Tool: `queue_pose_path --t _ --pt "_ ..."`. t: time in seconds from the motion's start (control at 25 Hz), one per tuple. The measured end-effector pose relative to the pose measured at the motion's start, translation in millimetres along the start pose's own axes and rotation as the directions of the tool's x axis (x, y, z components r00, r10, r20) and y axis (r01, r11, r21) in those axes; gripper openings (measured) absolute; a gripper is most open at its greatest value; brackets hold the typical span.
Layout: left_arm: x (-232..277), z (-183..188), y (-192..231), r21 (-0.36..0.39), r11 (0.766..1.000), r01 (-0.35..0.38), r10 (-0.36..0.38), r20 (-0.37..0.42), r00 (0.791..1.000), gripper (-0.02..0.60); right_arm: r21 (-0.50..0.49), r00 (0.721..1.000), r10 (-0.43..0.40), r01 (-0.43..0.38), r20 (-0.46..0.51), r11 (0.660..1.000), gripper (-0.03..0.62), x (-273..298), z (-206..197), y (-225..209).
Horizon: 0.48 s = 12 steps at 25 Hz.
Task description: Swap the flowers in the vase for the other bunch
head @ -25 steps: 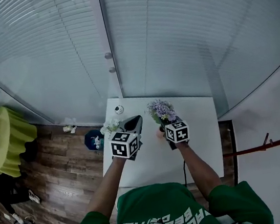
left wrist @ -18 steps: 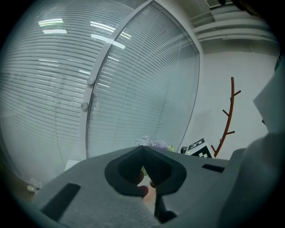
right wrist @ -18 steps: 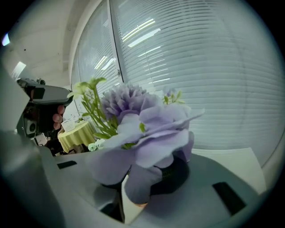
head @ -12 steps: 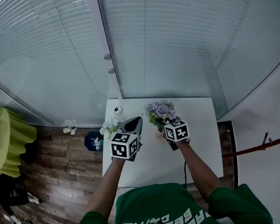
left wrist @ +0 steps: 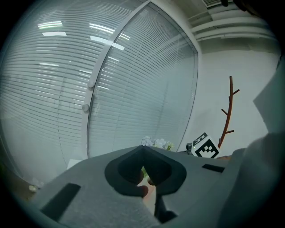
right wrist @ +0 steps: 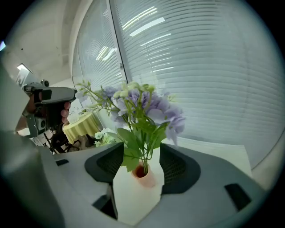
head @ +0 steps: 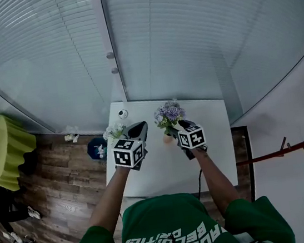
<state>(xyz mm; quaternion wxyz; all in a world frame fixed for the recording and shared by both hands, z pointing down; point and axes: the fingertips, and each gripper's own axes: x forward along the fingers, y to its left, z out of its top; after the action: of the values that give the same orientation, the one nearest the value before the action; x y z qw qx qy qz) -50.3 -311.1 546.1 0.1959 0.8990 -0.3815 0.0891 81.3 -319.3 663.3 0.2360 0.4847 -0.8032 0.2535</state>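
Note:
A white faceted vase with a pink neck (right wrist: 136, 191) stands on the white table (head: 213, 154), holding purple flowers (right wrist: 151, 107) (head: 169, 113). My right gripper (right wrist: 141, 167) (head: 174, 129) has the vase between its jaws. They are opening and the pads (right wrist: 178, 167) stand clear of it. The white bunch (head: 114, 132) (right wrist: 102, 136) lies at the table's left edge. My left gripper (head: 140, 127) (left wrist: 143, 151) hovers just right of that bunch, jaws shut with the tips meeting. A pinkish bit shows through the gap behind the tips.
A small round object (head: 123, 114) sits at the table's far left corner. A glass wall with blinds (head: 185, 40) runs just behind the table. On the wooden floor to the left are a blue item (head: 95, 149) and a yellow-green covered table (head: 7, 147). A reddish branch stand (head: 290, 149) is at the right.
My right gripper has drawn back a little from the purple flowers, toward the person. The left gripper has kept its place. The head view has shifted slightly.

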Motion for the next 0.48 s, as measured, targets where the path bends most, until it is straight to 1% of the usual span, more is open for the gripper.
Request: queue_pose_path --t 0.28,0.48 --pt "-6.2 -11.2 -8.1 -0.009 1.000 -0.014 0.015 0.004 1.000 0.005 0.037 0.999 -0.004 0.002 0.040 0.999 0.238 -25.6 -12.7 -6.4" --pt "-17.4 -21.5 -19.3 0.006 1.000 -0.025 0.025 -0.011 1.000 0.005 0.023 0.995 -0.014 0.012 0.096 1.000 0.235 -59.0 -11.3 -7.3"
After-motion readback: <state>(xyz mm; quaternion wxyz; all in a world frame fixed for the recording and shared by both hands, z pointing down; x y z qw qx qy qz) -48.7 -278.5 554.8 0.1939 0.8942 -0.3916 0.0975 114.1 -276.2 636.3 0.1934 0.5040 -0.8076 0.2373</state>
